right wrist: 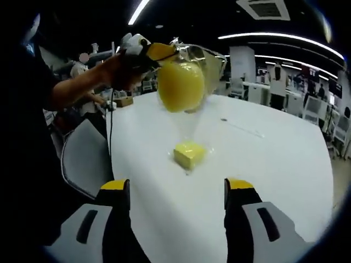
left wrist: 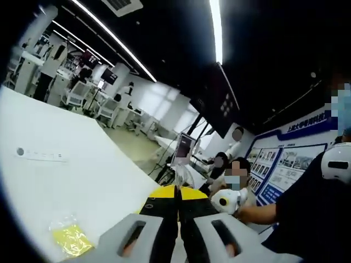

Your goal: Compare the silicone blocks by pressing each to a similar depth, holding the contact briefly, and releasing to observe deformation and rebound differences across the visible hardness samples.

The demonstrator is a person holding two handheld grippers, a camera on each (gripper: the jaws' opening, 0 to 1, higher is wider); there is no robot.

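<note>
— White tabletop runs out ahead of both my tongs, with an open hall of desks and long ceiling strip lights behind it. Where are the blocks?

— One yellow silicone block lies flat on the table in its clear wrapper, straight ahead of my right gripper and between the lines of its two jaws, well out from the tips. A second yellow block, rounder and also inside a clear bag, hangs in the air above the first one.

— What holds it up?

— My left gripper. In the left gripper view its jaws are pressed together with no gap between the yellow tips, and crinkled clear plastic sticks up just past them, so it is clamped on the bag. In the right gripper view my hand carries that gripper up and to the left of the right jaws.

— And the right gripper?

— Spread wide, with nothing between the jaws, hovering above the near table edge.

— Anything else?

— From the left gripper, a third yellow block in its wrapper sits on the table low to the left of the jaws. A grey chair stands beside the table to the right gripper's left, and seated people are beyond the left tips, before a blue wall display.
</note>
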